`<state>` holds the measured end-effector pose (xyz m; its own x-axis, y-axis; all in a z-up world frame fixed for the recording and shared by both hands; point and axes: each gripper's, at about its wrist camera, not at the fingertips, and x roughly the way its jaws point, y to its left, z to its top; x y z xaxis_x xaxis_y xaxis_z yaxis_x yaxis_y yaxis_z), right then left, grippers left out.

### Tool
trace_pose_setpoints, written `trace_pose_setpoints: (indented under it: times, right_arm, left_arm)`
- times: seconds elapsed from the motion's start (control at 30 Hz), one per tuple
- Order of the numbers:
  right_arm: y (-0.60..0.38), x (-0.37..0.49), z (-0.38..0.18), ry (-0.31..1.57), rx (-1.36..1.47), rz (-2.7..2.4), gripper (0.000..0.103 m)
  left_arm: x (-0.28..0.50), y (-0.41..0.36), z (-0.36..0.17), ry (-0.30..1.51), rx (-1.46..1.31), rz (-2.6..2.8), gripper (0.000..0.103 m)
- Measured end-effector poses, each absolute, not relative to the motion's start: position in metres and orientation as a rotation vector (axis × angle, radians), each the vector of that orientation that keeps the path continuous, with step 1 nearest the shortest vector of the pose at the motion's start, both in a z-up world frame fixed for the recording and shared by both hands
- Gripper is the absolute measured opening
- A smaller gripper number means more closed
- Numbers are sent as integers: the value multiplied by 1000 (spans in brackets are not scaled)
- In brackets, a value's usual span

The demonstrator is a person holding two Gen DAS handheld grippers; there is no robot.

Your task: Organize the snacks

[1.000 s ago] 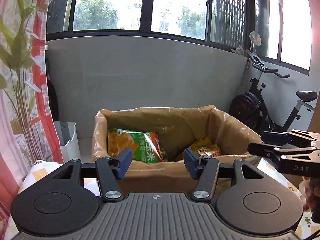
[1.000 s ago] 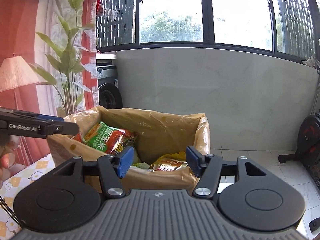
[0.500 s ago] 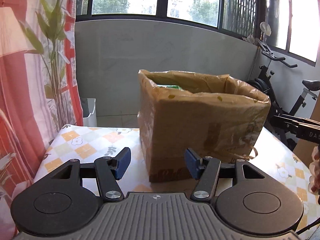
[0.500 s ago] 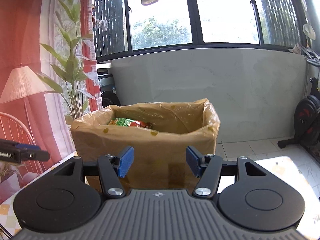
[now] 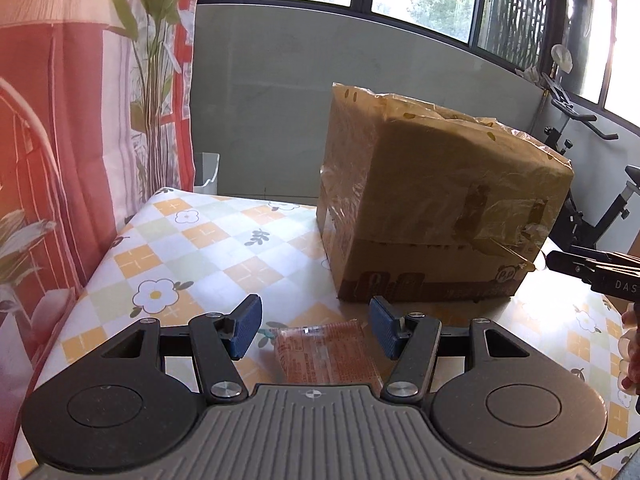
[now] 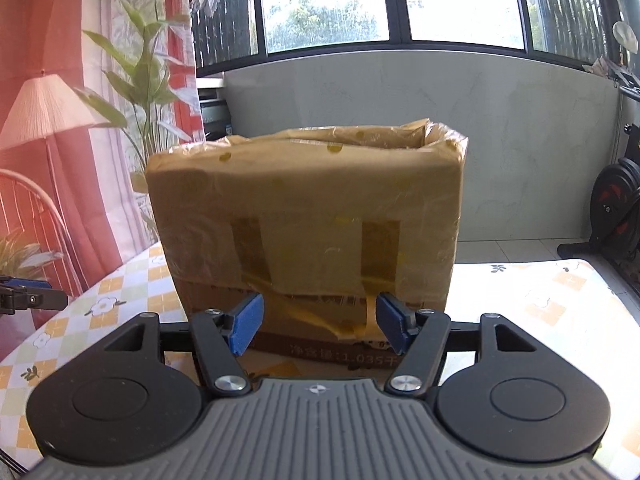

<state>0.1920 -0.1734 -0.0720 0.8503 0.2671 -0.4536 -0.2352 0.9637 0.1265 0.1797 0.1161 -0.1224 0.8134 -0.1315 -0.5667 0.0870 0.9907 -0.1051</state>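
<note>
A cardboard box (image 5: 440, 208) lined with a brown plastic bag stands on the flowered tablecloth (image 5: 192, 248); its inside is hidden from here. A flat orange-red snack packet (image 5: 324, 354) lies on the cloth below my left gripper (image 5: 314, 330), whose blue pads stand apart with nothing between them. In the right wrist view the same box (image 6: 308, 220) fills the middle. My right gripper (image 6: 318, 326) faces the box's near wall; its jaws are opening and hold nothing. The other gripper's tip (image 6: 24, 298) shows at the far left there, and the right gripper's tip (image 5: 592, 268) at the far right of the left wrist view.
A red curtain (image 5: 60, 140) with a plant print hangs to the left of the table. An exercise bike (image 5: 592, 184) stands behind the box on the right. A person's fingers (image 5: 630, 356) show at the right edge. A grey wall and windows lie beyond.
Both grippers have sunk from above the box's open top to level with its side walls. The snacks inside are out of sight, and the orange-red packet has come into the left wrist view.
</note>
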Motion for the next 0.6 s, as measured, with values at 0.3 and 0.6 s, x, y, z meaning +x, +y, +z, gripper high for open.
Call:
trace_pose_setpoints:
  times: [0.3,0.6]
  right_arm:
    - [-153,190,-100,552,84,309,66]
    - [-131,188,-124,616,33,392,66]
  left_arm:
    - [183,125,-144,664,-112,-98,62]
    - [198,133,-173,732,-188,-98,62]
